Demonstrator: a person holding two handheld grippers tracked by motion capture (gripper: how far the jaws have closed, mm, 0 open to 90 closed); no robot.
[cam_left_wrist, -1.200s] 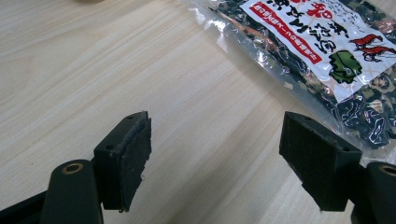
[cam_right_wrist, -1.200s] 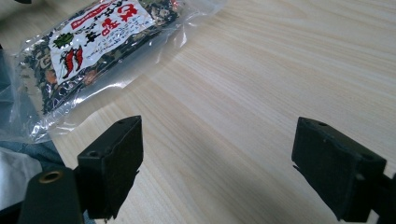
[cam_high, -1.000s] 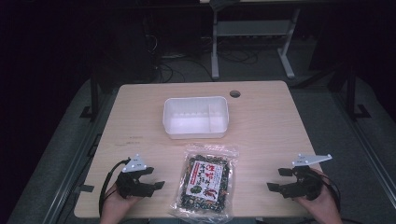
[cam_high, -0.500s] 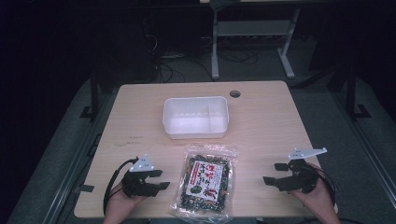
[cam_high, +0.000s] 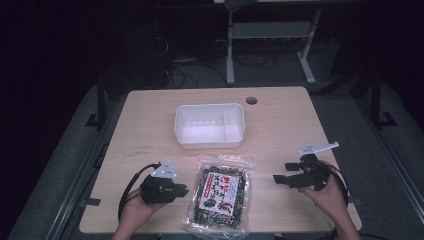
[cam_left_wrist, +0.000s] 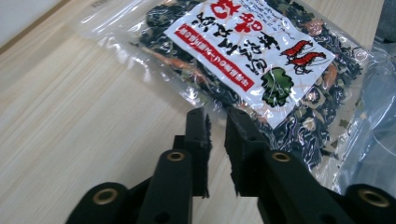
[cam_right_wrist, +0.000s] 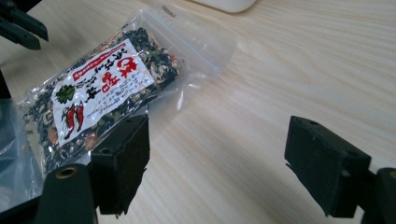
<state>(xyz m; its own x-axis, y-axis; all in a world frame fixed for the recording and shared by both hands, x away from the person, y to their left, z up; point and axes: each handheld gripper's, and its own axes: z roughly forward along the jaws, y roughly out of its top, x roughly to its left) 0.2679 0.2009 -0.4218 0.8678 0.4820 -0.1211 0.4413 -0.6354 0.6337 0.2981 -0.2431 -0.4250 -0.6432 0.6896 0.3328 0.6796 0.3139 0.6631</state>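
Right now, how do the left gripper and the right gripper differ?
The left gripper has just been closing: its fingers stand almost together, with nothing between them. The right gripper has fingers wide apart, also holding nothing. The left sits close beside the dried food packet; the right stands farther off. Both point toward the packet.

The right gripper (cam_right_wrist: 217, 168) stands wide open over the wooden table (cam_right_wrist: 289, 60), nothing between its jaws. Its nearer jaw sits just beside the seaweed snack bag (cam_right_wrist: 100, 98).
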